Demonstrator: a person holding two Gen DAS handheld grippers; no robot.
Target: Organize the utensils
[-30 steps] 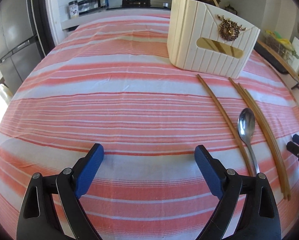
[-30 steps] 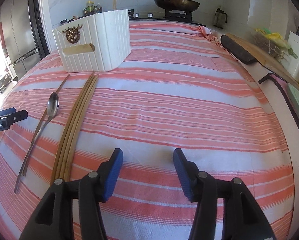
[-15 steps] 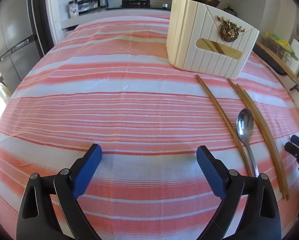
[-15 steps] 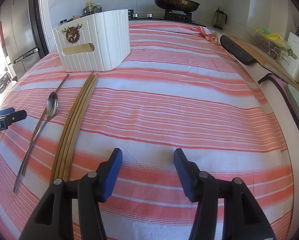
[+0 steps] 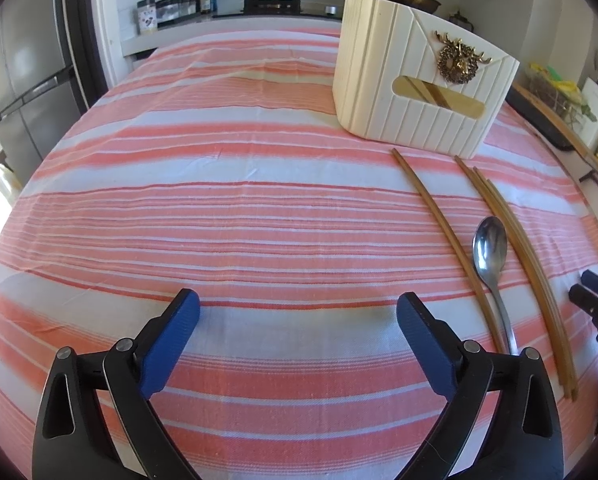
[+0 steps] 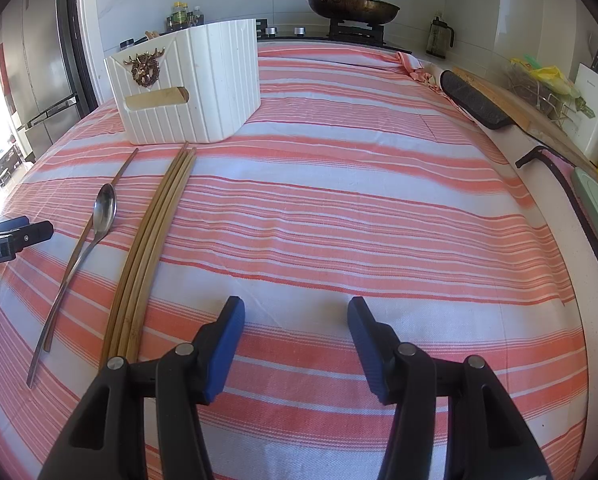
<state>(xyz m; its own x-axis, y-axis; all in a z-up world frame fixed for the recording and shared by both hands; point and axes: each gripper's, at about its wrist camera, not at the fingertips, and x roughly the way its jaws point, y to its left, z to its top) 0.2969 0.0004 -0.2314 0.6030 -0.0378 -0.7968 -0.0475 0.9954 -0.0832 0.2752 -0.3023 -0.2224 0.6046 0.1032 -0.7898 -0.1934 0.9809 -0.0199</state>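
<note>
Striped tablecloth; spoon between chopsticks

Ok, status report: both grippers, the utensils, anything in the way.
Left gripper opening, empty. Right gripper open, empty. Spoon and chopsticks lie loose on striped cloth before the white holder. Nothing blocks them.

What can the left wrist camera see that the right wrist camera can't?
Only the left wrist view shows the grey fridge doors up close. Only the right shows the whole dark frying pan with its lid, the dark jug and the pink crumpled cloth. Both show the white ribbed box, the shiny metal spoon, the brown wooden chopsticks and the striped tablecloth.
</note>
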